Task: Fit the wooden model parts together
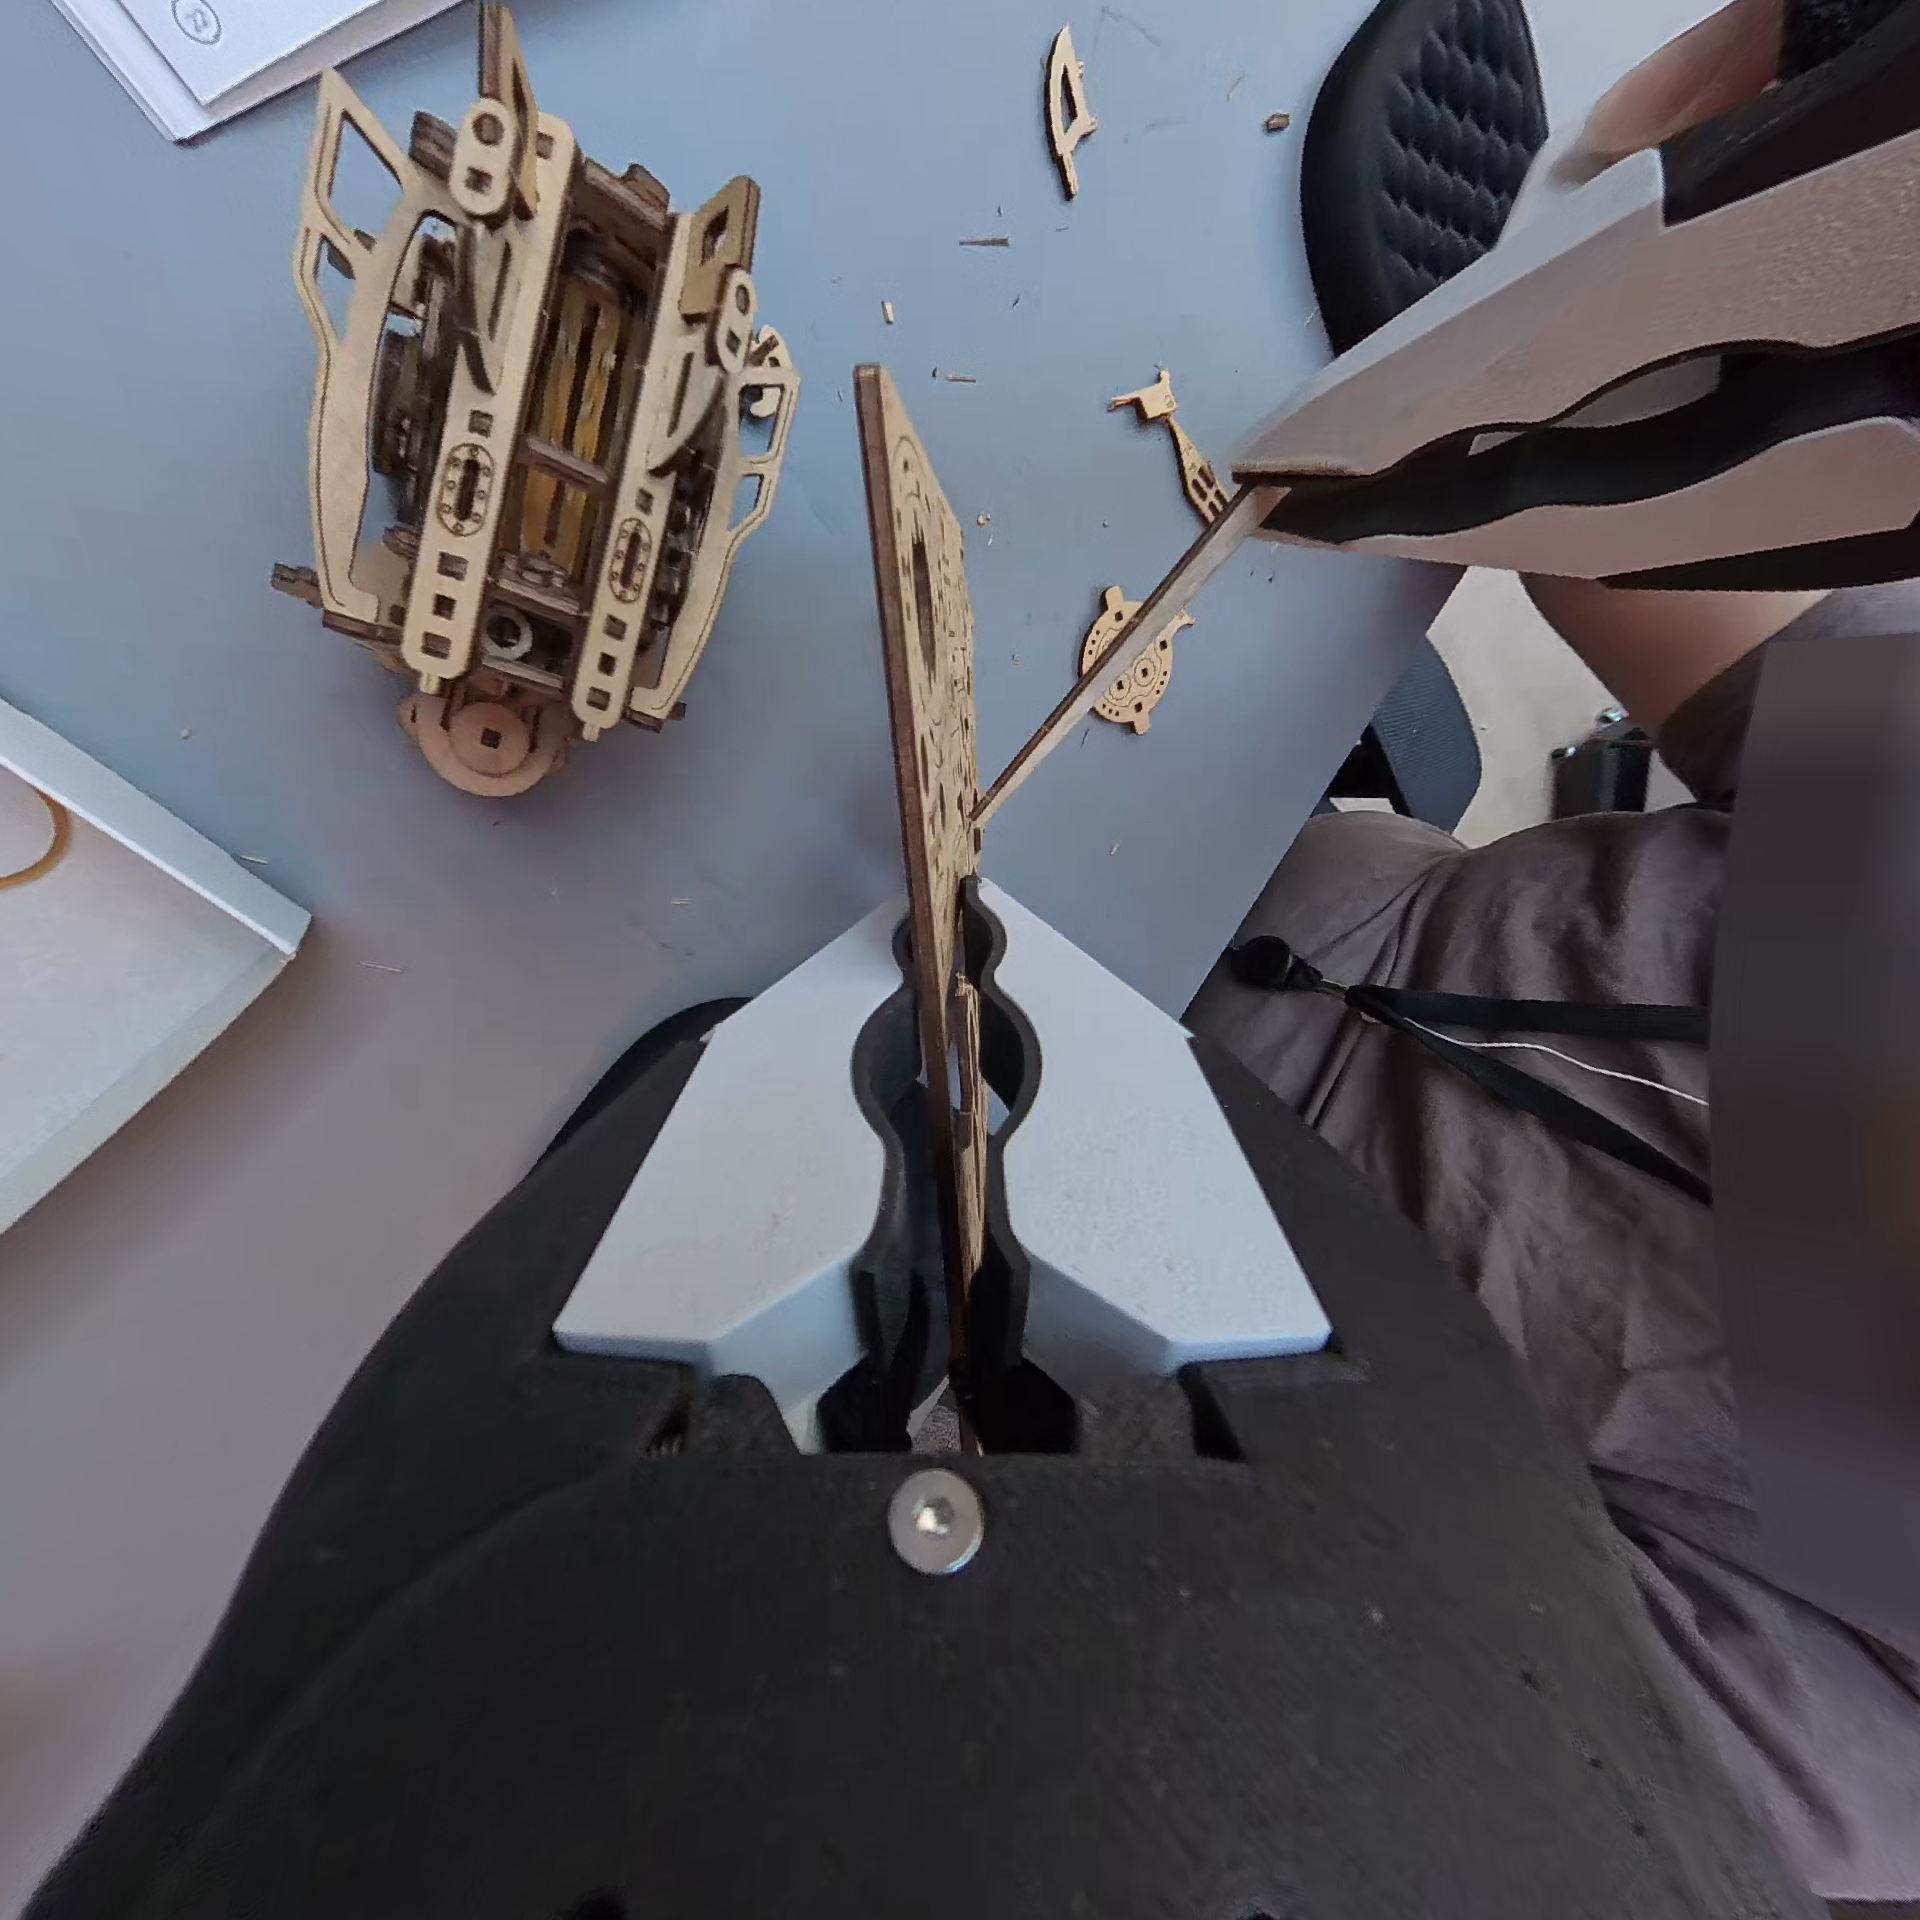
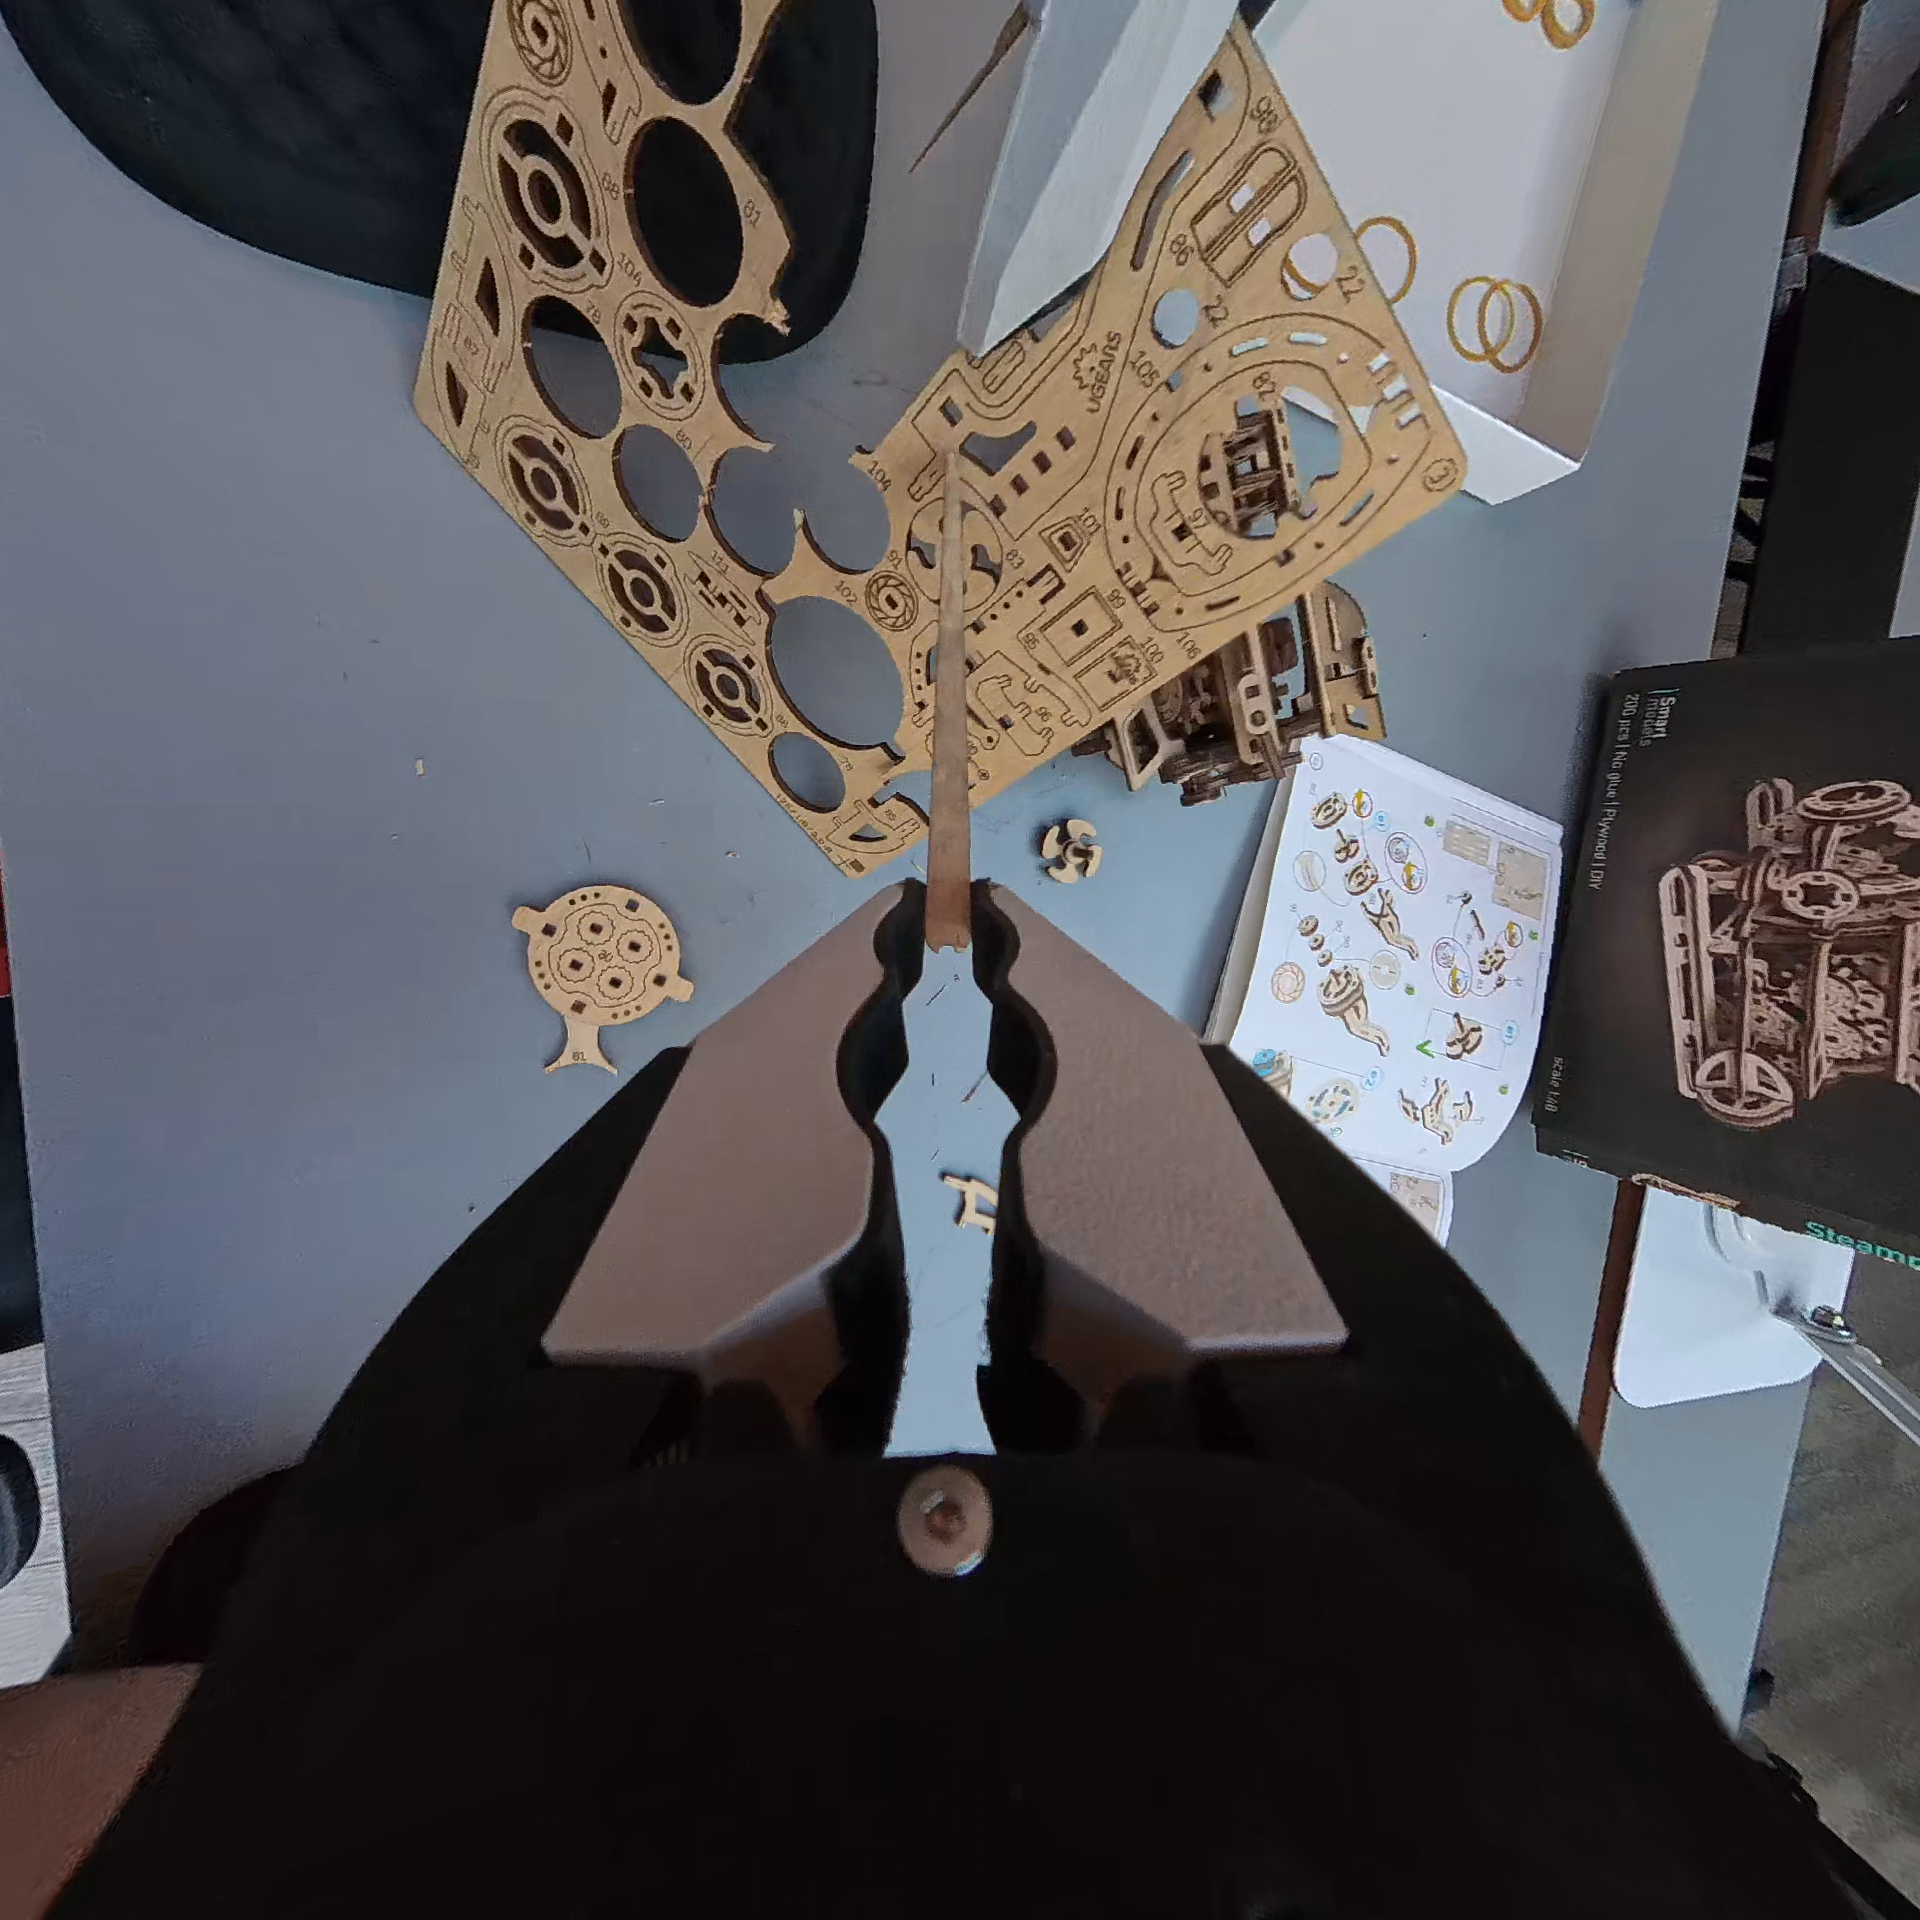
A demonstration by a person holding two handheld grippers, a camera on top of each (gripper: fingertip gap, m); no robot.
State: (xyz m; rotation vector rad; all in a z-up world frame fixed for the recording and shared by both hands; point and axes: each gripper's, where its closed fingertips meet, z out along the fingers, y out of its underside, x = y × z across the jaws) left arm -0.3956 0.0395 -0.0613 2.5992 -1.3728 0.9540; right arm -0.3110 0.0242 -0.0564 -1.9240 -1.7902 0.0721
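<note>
Left gripper (image 1: 940, 914) jaws clench a thin laser-cut plywood sheet (image 1: 925, 644) edge-on; right gripper (image 2: 945, 914) jaws pinch a tapered wooden stick (image 2: 948, 675), its tip touching the sheet at twelve o'clock.

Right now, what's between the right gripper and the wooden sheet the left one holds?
Only the thin wooden stick it grips; its tip meets the sheet. Clearest in the left wrist view.

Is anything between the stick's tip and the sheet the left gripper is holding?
Nothing visible. The right gripper holds the thin wooden stick, and in the left wrist view its tip already meets the face of the wooden parts sheet, which the left gripper clamps edge-on. The loose pieces lie on the table below.
</note>
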